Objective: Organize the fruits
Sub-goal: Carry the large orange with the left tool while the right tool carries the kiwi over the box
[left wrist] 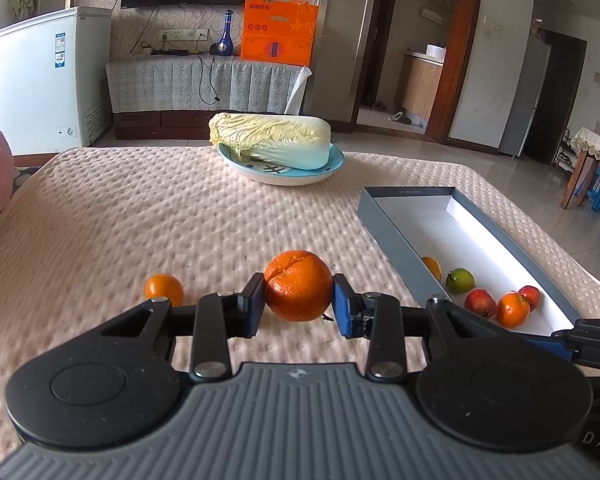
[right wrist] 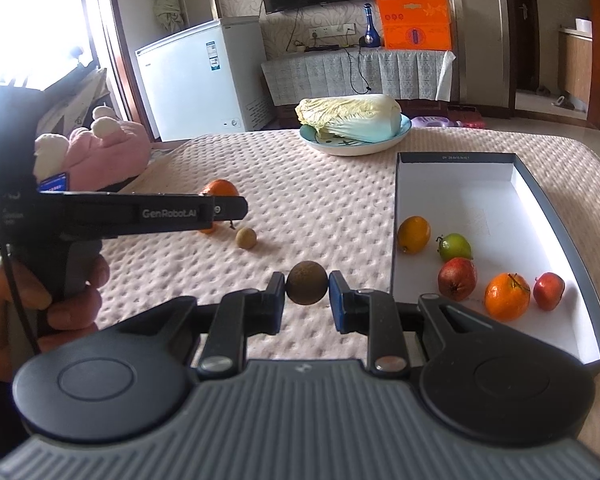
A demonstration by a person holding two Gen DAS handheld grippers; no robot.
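So, biggest first: table w/ a pink dimpled cloth (left wrist: 140, 208) fills both views. On its far side a napa cabbage (left wrist: 272, 134) lies across a blue plate (left wrist: 336, 162). Right of centre sits an open grey box (right wrist: 456, 158) w/ white inside, holding five fruits: yellow-orange one (right wrist: 414, 234), green one (right wrist: 455, 247), two red ones (right wrist: 458, 279), and a tangerine (right wrist: 507, 297) w/ stem.

The left gripper (left wrist: 299, 306) pinches a large orange (left wrist: 299, 286) between its blue pads, both pads against the skin; orange sits low over the cloth, whether it touches can't tell. A small orange (left wrist: 164, 289) lies on the cloth just left of it. The right gripper (right wrist: 307, 294) is clamped on a small brown round fruit (right wrist: 307, 288), just left of the box.

Only the right wrist view shows: the person's left hand (right wrist: 28, 300) on the other tool's handle, a tiny tan fruit (right wrist: 246, 238) loose on the cloth, a pink plush toy (right wrist: 100, 148) at the table edge. Only the left wrist view shows the small orange in full.

Hidden / cut off: in the right view the left tool's arm covers most of the large orange; in the left view the box's near corner is behind the gripper body, and the yellow-orange fruit is half hidden by the box wall.
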